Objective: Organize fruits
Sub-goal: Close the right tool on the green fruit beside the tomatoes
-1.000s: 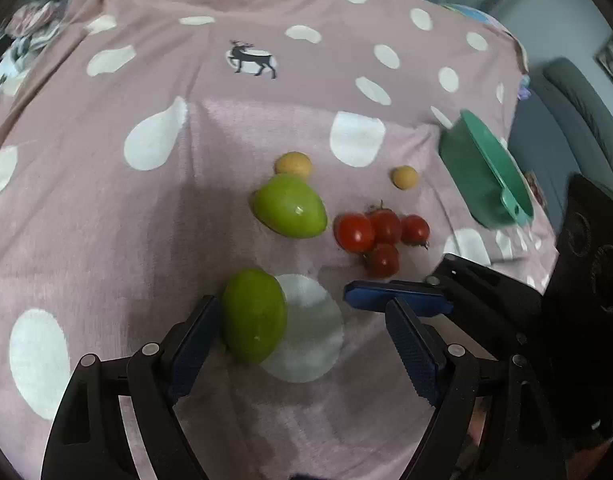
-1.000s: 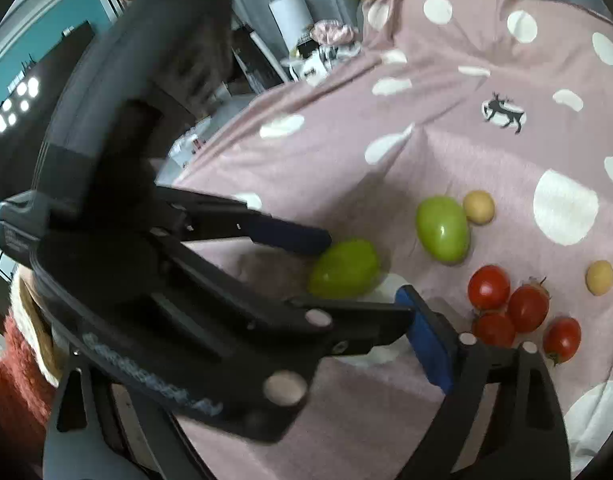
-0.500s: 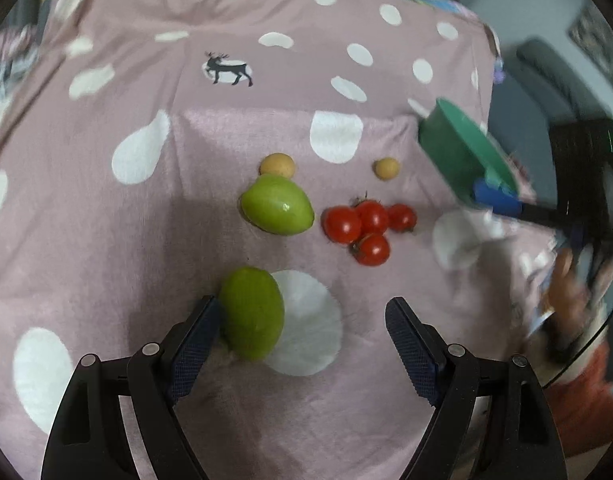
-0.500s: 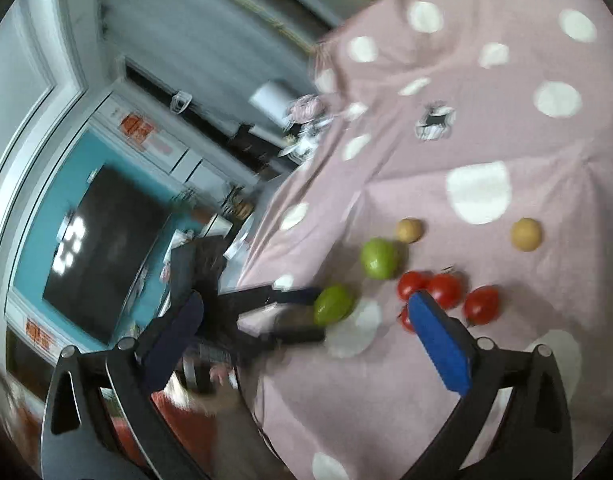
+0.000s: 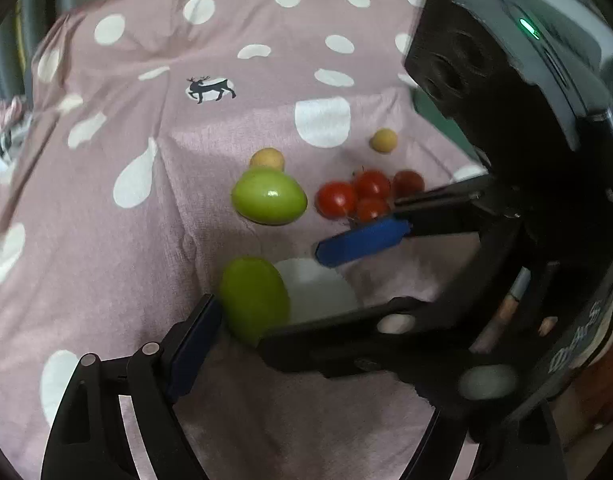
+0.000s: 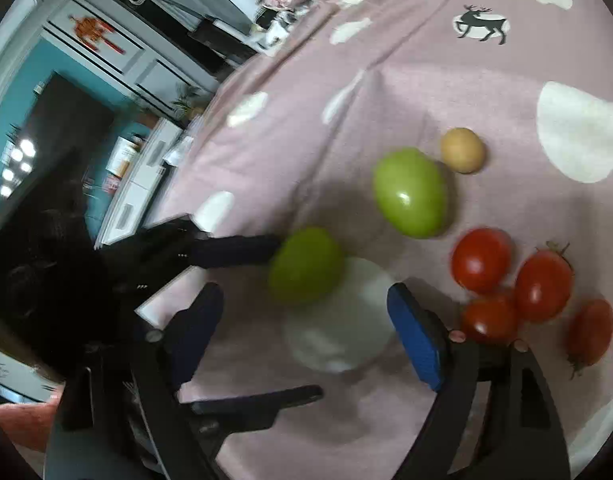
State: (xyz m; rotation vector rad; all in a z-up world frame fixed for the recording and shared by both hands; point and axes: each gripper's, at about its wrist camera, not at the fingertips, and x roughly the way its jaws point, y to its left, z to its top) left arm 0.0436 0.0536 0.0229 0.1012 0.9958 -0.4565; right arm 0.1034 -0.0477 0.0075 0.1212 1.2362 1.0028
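Observation:
On the pink spotted cloth (image 5: 106, 208) lie two green fruits. The near one (image 5: 252, 302) (image 6: 306, 266) rests against my left gripper's left pad (image 5: 194, 344). My left gripper (image 5: 306, 308) is open; its right finger is hidden behind the right gripper. My right gripper (image 6: 306, 332) is closing, with the near green fruit just ahead of its tips and nothing between its pads. The far green fruit (image 5: 268, 197) (image 6: 410, 194) lies beside a tan fruit (image 5: 267, 158) (image 6: 462, 150). Several red tomatoes (image 5: 362, 196) (image 6: 510, 280) cluster to the right, with another tan fruit (image 5: 383, 140) behind.
The right gripper's black body (image 5: 526, 200) fills the right of the left wrist view. A dark green sliver (image 5: 430, 116) shows behind it. The cloth drops off at its left edge (image 6: 210, 128) toward cabinets and a teal wall. A hand (image 6: 14, 424) holds the left gripper.
The right gripper swung away to the right, then came back low across the left gripper's right side. Its view now sits close over the near green fruit. The fruits have not moved.

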